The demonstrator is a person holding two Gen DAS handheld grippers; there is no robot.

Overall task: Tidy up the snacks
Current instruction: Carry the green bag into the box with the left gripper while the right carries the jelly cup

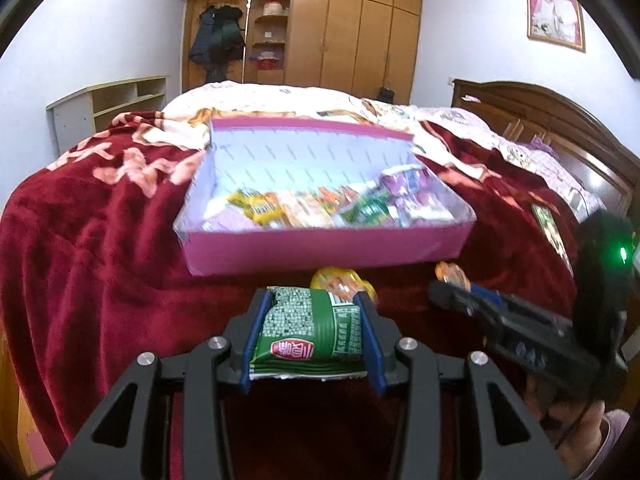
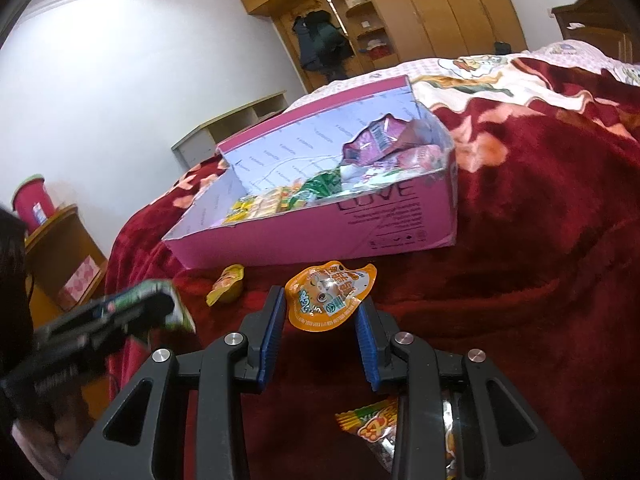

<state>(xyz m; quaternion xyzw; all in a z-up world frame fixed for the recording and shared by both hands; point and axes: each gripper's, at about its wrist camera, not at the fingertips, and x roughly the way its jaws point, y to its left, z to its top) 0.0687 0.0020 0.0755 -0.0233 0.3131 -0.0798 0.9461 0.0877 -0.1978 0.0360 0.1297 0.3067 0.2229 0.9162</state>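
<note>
My left gripper (image 1: 314,296) is shut on a green snack packet (image 1: 308,328), held just above the red blanket in front of the pink box (image 1: 320,252). The box holds several snack packs (image 1: 320,204). A yellow jelly cup (image 1: 340,280) lies behind the packet. My right gripper (image 2: 322,300) is shut on an orange jelly cup (image 2: 328,292), short of the pink box (image 2: 320,236). In the right wrist view, the left gripper (image 2: 168,308) with the green packet (image 2: 176,312) is at the left, near the yellow jelly cup (image 2: 226,284). The right gripper (image 1: 440,292) shows at the right of the left wrist view.
The box sits on a bed with a red blanket (image 1: 100,220). Below my right gripper lies a striped snack packet (image 2: 380,428). There is a wooden headboard (image 1: 560,120) on the right, a low shelf (image 1: 108,104) on the left, a bedside cabinet (image 2: 60,252) and a phone (image 1: 548,224).
</note>
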